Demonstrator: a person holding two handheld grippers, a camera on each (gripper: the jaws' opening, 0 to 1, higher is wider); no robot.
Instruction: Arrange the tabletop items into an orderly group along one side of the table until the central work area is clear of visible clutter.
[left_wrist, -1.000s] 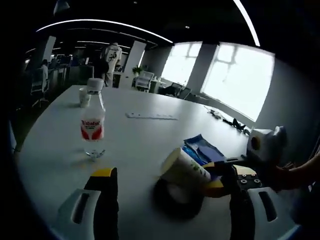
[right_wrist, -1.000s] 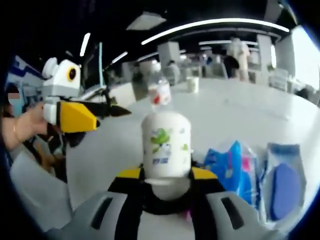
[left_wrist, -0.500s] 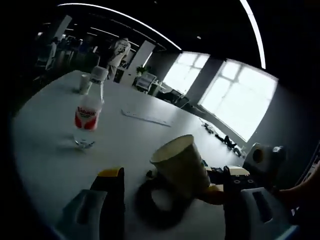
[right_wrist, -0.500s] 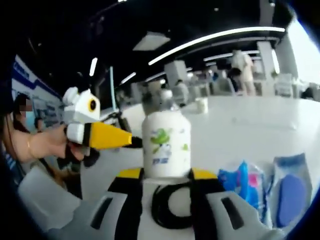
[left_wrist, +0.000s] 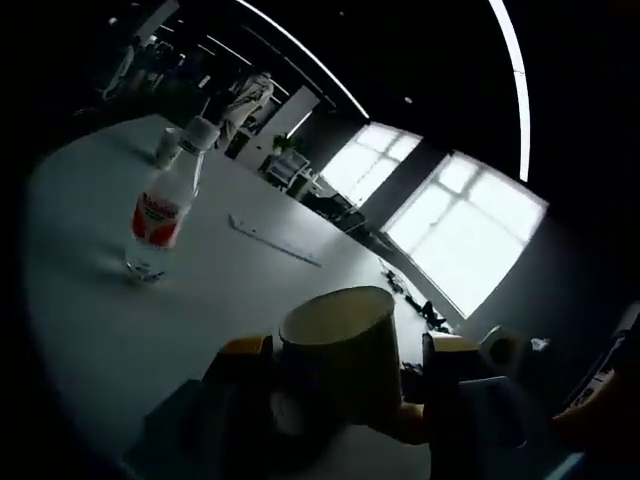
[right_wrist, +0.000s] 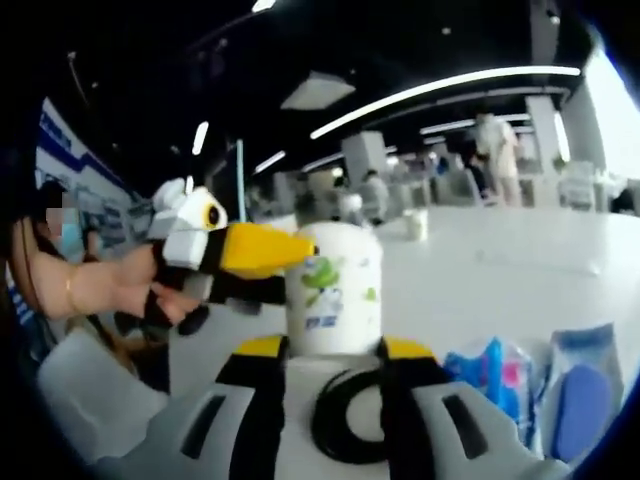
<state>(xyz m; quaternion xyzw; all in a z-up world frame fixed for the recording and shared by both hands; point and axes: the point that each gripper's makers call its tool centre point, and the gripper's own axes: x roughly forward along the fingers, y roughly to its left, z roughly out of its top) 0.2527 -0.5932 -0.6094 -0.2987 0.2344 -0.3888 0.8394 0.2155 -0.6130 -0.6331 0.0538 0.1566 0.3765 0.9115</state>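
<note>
Paper cup (right_wrist: 332, 290) sits low centre, clamped between the right gripper (right_wrist: 330, 350) jaws; the left gripper (left_wrist: 345, 350) stands wide open around the cup, holding nothing

R gripper (right_wrist: 330, 350) clamped — L gripper (left_wrist: 345, 350) spread.

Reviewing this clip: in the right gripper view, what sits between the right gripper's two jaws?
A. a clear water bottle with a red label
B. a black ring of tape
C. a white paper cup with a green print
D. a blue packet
C: the white paper cup with a green print stands between the jaws of the right gripper, while the blue packets lie off to its side on the table.
</note>
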